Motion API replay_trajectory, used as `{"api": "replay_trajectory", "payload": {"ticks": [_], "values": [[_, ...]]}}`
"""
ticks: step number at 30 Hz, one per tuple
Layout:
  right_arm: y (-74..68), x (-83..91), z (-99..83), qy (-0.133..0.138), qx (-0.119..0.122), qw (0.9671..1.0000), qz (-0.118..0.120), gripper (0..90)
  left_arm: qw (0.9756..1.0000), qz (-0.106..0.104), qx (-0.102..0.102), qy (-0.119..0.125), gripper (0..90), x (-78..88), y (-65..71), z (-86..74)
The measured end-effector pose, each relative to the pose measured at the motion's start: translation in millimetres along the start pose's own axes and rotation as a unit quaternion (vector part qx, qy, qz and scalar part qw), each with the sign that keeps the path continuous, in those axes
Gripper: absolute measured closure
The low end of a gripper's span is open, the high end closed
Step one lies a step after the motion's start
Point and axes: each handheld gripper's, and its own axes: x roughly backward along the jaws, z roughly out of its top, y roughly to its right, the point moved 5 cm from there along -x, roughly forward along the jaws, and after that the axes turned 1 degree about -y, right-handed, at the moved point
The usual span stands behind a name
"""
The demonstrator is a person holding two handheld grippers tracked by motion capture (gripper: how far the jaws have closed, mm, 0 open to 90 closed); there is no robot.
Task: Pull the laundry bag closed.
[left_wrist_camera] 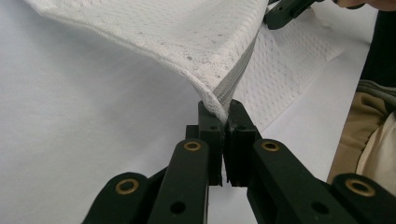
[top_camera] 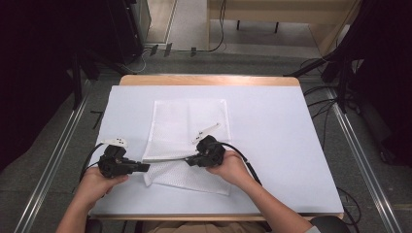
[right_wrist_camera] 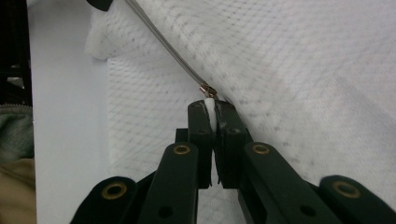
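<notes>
Pinching the near left corner of the white mesh bag point(left_wrist_camera: 187, 42), your left gripper point(left_wrist_camera: 223, 122) is closing its jaws on the zipper end and hiding it. Your right gripper point(right_wrist_camera: 211, 116) is clamping the white zipper pull point(right_wrist_camera: 210, 108); its tab is disappearing between the jaws. The bag is lying mid-table point(top_camera: 282, 145), with bare surface stretching right and toward the far edge.

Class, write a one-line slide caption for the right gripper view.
Right gripper, black jaws shut on the white zipper pull tab of a white mesh bag.
</notes>
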Motion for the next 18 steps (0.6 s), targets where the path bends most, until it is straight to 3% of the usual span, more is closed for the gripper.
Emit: {"api": "replay_trajectory", "payload": {"ticks": [18], "values": [[9.6,17.1,-12.5,-0.002,-0.013,0.9998,-0.016,88.0,1.0000,0.000,0.000,-0.002,88.0,0.8,-0.3,-1.1]]}}
